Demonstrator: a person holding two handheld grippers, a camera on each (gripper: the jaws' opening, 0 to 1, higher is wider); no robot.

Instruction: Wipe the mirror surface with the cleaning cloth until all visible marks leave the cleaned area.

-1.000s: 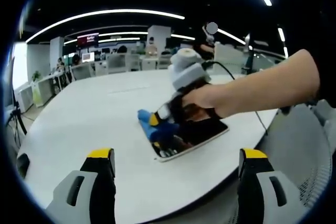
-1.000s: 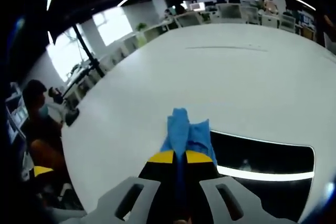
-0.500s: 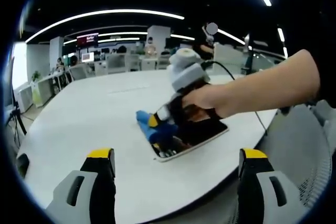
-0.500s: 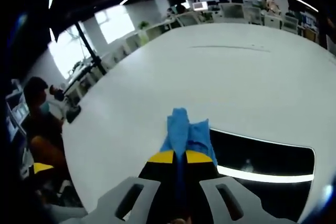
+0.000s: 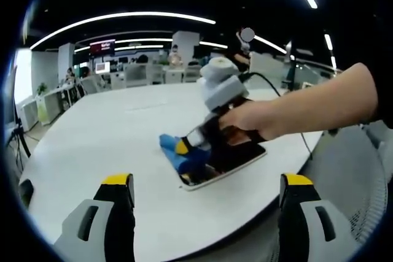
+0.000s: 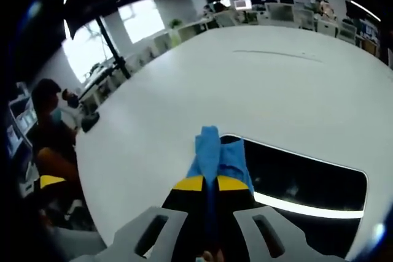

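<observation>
Cloth is sitting pinched between the closed jaws of the right gripper, its blue folds bunching out past the yellow tips and pressing down at the near corner of the mirror, which is lying flat on the white table. In the right gripper view the dark glass is stretching away to the right of the cloth, its long axis running roughly left to right, so nearly all of the surface is lying off to that side of the gripper rather than ahead of it. By my reading the coming stroke is depending on exactly this: the cloth is needing to travel along the mirror's length toward its far end, not forward across the short width, or it is going to slide off onto the table. In the left gripper view the right gripper, held in the person's hand, is leaning over the mirror near the table's edge, with the cloth covering the end nearest the table's middle. The left gripper is hanging back with its jaws spread wide and holding nothing, well apart from the mirror, so the right one is plainly the nearer and the working tool. Marks on the glass are too faint to make out.
</observation>
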